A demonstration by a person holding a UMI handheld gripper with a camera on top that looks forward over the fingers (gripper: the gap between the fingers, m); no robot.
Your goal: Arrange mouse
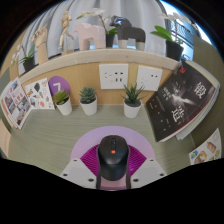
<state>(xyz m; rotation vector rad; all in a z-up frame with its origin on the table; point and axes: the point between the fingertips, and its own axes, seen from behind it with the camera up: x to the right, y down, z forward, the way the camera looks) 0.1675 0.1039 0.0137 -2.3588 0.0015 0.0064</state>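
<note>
A black mouse [113, 162] with an orange mark on its top sits between my gripper's [113, 148] two fingers, pointing forward. The pink pads [91, 158] press against its left and right sides, so the gripper is shut on it. The mouse is held just above the pale desk top [110, 122], in front of a row of small potted plants. The mouse's rear end is hidden by the gripper body.
Three small potted plants [88, 97] stand along the back wall under two wall sockets [113, 74]. A black book [182, 102] leans at the right, with brochures [15, 100] at the left. A shelf above holds wooden figures [85, 35]. A leaflet [208, 148] lies at the right.
</note>
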